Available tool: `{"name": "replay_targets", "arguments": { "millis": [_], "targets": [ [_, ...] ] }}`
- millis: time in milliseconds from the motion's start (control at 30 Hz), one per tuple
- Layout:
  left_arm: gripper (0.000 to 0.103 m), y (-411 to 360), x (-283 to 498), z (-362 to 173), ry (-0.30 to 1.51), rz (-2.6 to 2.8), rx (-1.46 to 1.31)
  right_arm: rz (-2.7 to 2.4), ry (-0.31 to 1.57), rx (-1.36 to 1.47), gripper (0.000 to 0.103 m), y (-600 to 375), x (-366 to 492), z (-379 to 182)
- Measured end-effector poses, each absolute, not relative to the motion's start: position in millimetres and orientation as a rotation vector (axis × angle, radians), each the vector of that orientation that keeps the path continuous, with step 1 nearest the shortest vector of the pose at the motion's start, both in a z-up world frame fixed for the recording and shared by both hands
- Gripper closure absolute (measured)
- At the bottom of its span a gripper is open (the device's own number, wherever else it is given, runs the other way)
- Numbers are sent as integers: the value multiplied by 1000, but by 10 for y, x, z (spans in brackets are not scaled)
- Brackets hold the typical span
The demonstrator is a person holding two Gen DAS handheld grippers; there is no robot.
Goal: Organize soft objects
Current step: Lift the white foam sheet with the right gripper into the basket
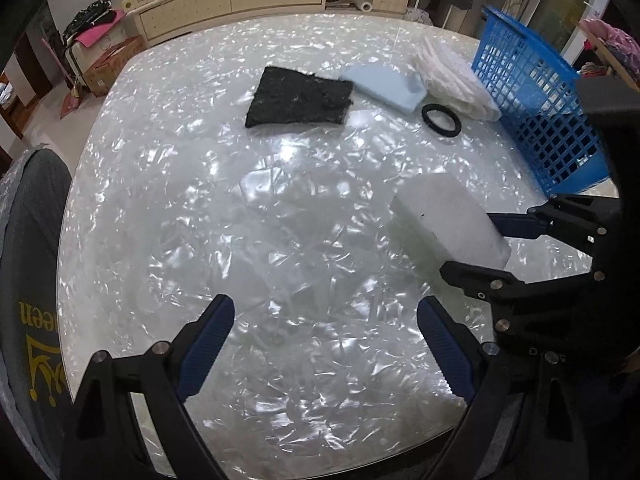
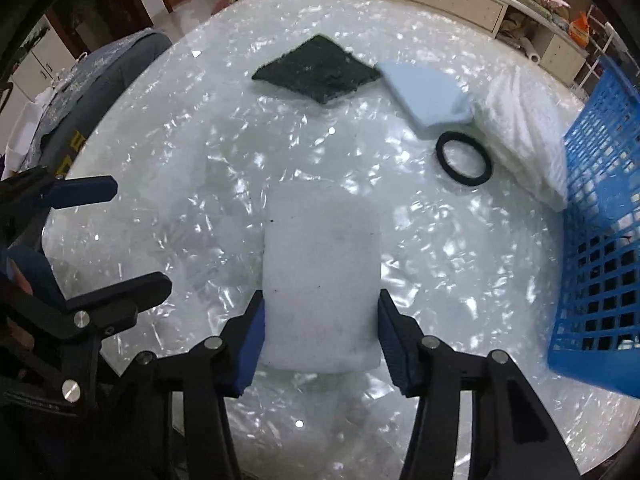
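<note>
Presently, the right gripper has its jaws closed against the near end of a white foam block, which sits at centre frame on the pearly worktop. The left gripper hovers with jaws wide and empty. The block looks light and compressible; gripping its long flanks seems sound. Whether it is lifted clear, I cannot tell. The blue basket stands at right.

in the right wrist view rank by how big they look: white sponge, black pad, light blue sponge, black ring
1. white sponge, though it is nearest the camera, between the right gripper fingers
2. black pad and light blue sponge, too alike to rank
3. black ring
</note>
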State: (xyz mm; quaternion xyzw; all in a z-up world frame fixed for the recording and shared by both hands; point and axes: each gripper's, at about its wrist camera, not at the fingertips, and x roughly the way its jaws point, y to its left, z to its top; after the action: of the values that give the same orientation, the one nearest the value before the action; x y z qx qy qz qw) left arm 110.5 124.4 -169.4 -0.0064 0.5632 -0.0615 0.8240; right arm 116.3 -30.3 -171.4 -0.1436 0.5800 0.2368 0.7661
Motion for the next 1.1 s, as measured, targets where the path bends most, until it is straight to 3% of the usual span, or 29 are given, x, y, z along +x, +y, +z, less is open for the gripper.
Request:
{"name": "replay_targets", "arguments": {
  "millis": [1100],
  "targets": [
    [11,737,1440,-570,1023,-280,37,375,998,-199,53,-1467,1346,-178]
  ]
}}
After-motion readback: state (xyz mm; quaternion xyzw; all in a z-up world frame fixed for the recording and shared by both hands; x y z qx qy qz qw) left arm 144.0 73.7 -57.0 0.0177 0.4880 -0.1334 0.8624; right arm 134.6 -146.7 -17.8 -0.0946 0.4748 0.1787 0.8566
